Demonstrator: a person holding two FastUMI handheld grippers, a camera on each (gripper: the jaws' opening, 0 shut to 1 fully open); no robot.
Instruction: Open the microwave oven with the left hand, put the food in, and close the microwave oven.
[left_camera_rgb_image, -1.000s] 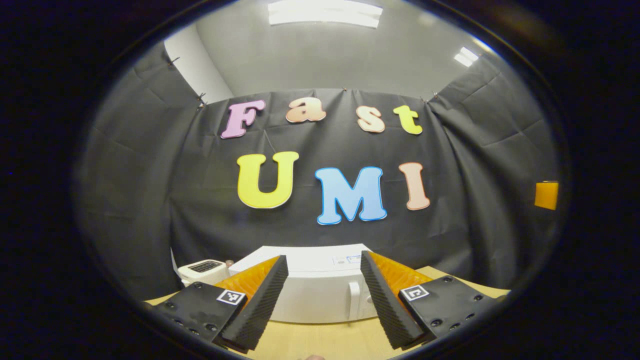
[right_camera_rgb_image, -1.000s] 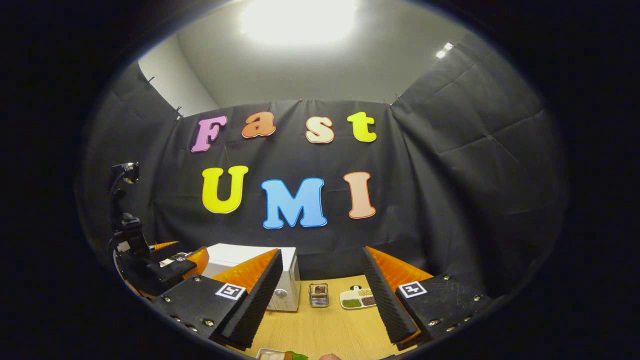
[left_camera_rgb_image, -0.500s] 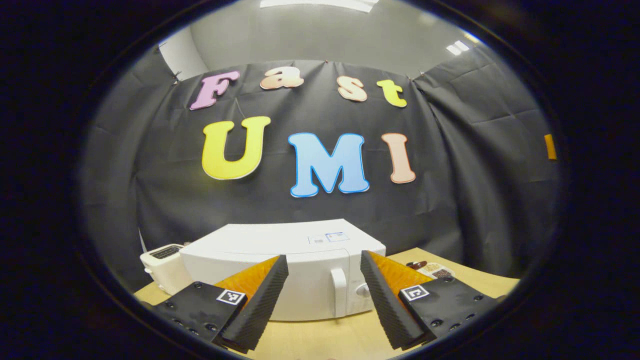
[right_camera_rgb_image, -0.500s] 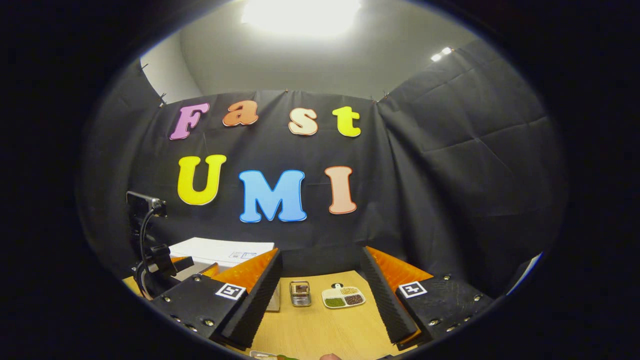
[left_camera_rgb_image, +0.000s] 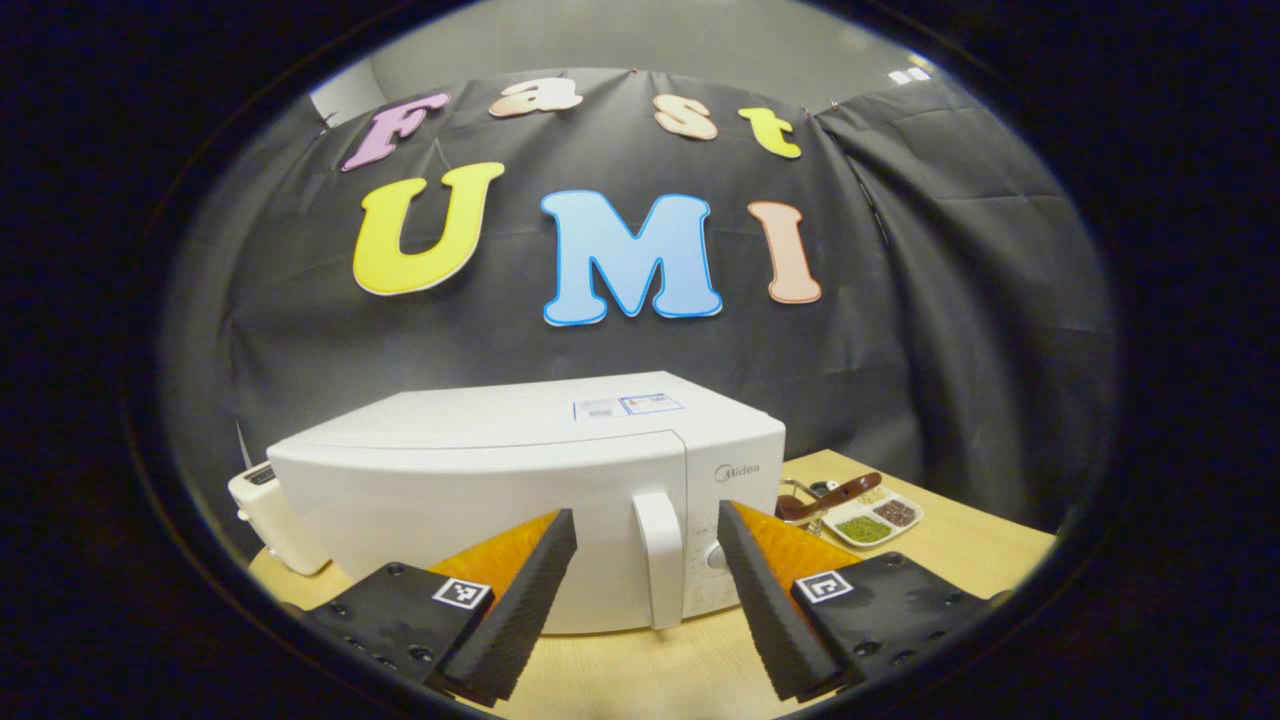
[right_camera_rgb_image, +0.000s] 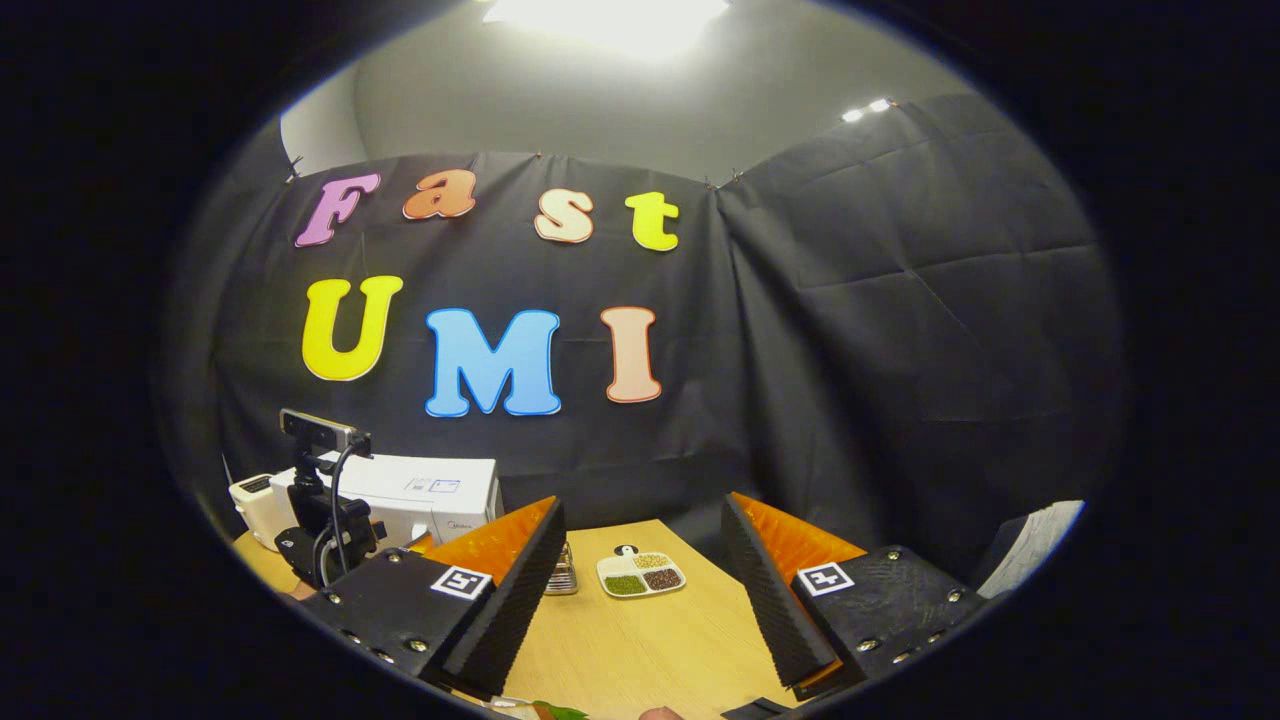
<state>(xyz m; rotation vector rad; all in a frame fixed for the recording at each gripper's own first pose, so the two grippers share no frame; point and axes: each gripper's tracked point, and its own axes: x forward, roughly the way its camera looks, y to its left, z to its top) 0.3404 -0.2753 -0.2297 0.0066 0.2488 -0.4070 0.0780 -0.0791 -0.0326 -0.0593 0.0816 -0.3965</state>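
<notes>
Booth: black cloth wall behind, pale wooden table (left_camera_rgb_image: 960, 545) in front, ceiling light above.
Microwave: white microwave (left_camera_rgb_image: 520, 480) sits on the table, door shut, upright handle (left_camera_rgb_image: 658, 560) on the door's right edge, knob partly hidden behind a finger. Also seen far left in the right gripper view (right_camera_rgb_image: 420, 495).
Left gripper: left gripper (left_camera_rgb_image: 645, 590) is spread wide, holds nothing, points straight at the door with the handle between its two fingers in the picture; not touching the handle as far as I can tell.
Right gripper: right gripper (right_camera_rgb_image: 640, 590) also spread wide, empty, hovers over bare table, well apart from the microwave.
Food: a bit of green leaf on something pale (right_camera_rgb_image: 545, 710) peeks at the bottom edge of the right gripper view, probably the food to load; too cut off to be sure.
Other stuff: white toaster (left_camera_rgb_image: 265, 510) just left of the microwave; divided dish of beans (left_camera_rgb_image: 870, 518) to its right with a brown spoon (left_camera_rgb_image: 835, 493) beside it; small metal rack (right_camera_rgb_image: 563, 572) near the dish.
Progress: nothing done yet. Door not open, food not picked up.
Step in hand: lining up on the handle, by my read.
Left to do: grip handle, swing door open, bring food in, shut door.
</notes>
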